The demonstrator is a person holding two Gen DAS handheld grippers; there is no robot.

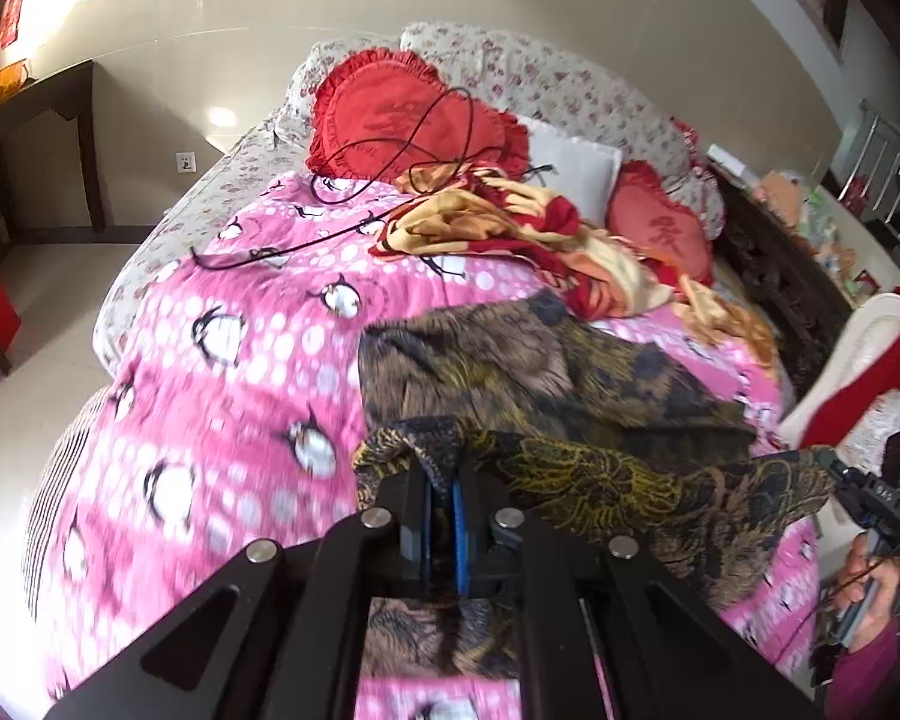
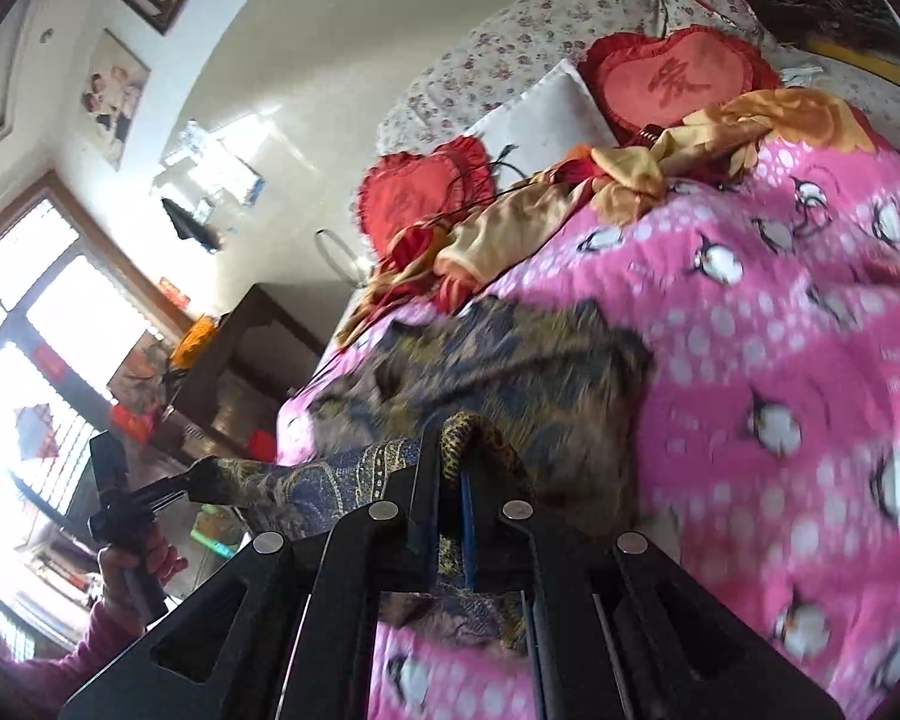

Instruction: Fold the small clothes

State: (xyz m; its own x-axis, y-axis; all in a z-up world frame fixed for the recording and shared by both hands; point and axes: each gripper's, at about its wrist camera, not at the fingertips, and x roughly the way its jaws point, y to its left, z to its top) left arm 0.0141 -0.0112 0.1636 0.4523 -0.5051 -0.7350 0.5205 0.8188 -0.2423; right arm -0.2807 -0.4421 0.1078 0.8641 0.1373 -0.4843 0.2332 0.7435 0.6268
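The left tongs [image 1: 444, 474] are clenched on 1 corner of the dark patterned garment [image 1: 570, 372]; the right tongs [image 2: 453, 468] pinch the other corner. The edge hangs stretched between them, the rest draping onto the pink bedspread [image 1: 240, 360]. The cloth looks light, soft and limp, so corners are probably the best hold. Beyond lie a yellow-red blanket [image 1: 510, 222] and red heart cushions [image 1: 390, 114].

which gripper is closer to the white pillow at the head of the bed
Hard to call. Both the left gripper and right gripper clamp the dark patterned garment at the near end, well short of the white pillow.
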